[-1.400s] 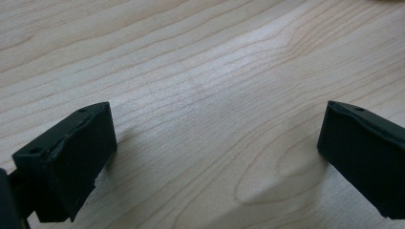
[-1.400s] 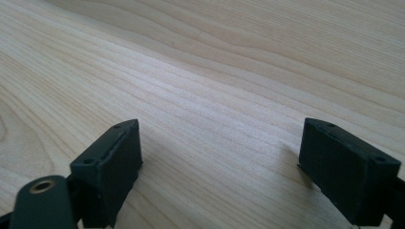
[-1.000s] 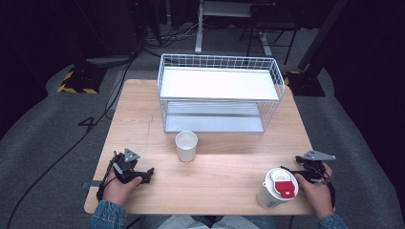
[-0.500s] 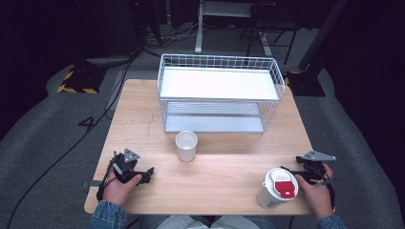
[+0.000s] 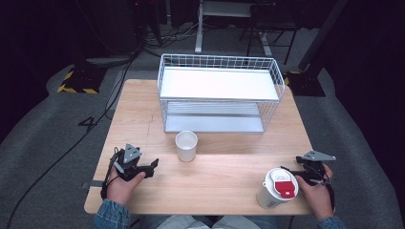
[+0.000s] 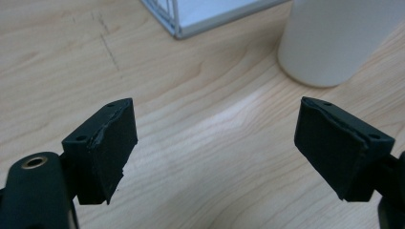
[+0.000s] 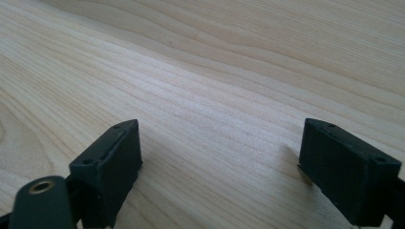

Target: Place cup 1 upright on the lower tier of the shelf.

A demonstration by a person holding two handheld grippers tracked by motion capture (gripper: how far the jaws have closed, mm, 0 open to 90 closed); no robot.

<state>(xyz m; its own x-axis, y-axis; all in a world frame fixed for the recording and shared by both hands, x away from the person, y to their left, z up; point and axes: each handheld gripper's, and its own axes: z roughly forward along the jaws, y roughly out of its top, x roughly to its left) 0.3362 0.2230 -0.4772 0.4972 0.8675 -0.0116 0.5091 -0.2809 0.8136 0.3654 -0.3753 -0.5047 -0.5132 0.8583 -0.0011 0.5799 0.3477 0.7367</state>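
A white paper cup (image 5: 186, 145) stands open-topped near the middle of the wooden table (image 5: 215, 186); its lower side (image 6: 334, 38) shows at the top right of the left gripper view. A second white cup with a red-and-white lid (image 5: 278, 188) stands at the front right. My left gripper (image 5: 152, 168) rests low at the front left, open and empty (image 6: 215, 152), a short way left of the open cup. My right gripper (image 5: 292, 172) lies at the front right just behind the lidded cup, open (image 7: 219, 167) over bare wood.
A white wire basket rack (image 5: 219, 93) with two shelves stands at the back middle of the table; its corner (image 6: 174, 26) shows in the left gripper view. Dark floor, cables and stands surround the table.
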